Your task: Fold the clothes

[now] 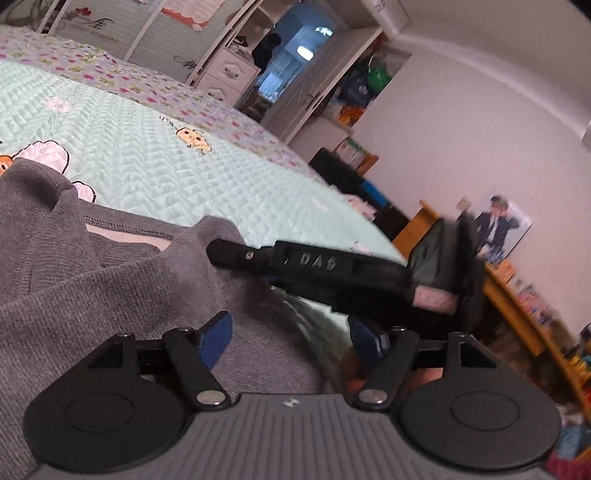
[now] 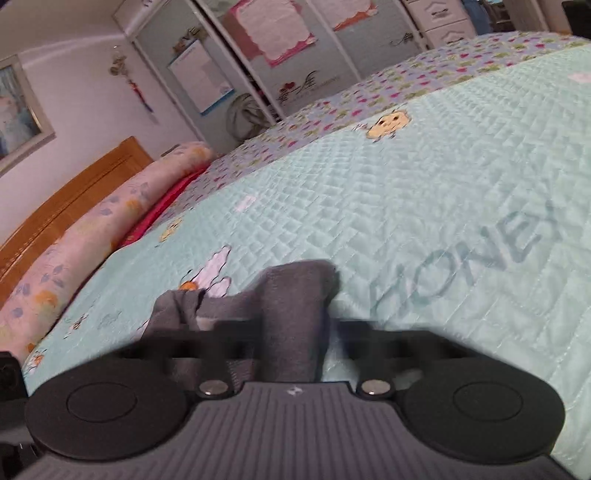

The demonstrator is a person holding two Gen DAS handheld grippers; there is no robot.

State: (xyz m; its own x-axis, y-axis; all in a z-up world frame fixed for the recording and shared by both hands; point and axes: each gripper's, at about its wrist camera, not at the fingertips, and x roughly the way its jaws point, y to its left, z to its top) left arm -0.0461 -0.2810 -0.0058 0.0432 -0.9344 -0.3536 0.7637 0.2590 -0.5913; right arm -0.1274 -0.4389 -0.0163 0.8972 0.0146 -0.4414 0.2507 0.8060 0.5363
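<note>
Now my left gripper [image 1: 290,338] stands spread over the grey garment [image 1: 92,280] on the quilted bedspread [image 1: 184,166], pads clear; my right gripper [image 2: 291,325] pinches a raised fold of that cloth

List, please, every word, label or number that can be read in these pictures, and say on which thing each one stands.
"DAS": raised letters on the black finger of the right gripper, seen from the left wrist camera.
"HONEY": large pale letters on the mint quilt; the first letter is partly blurred.
Script lettering on the wardrobe door: too small and blurred to read.
Paper sheets on the wardrobe doors: no readable text.
</note>
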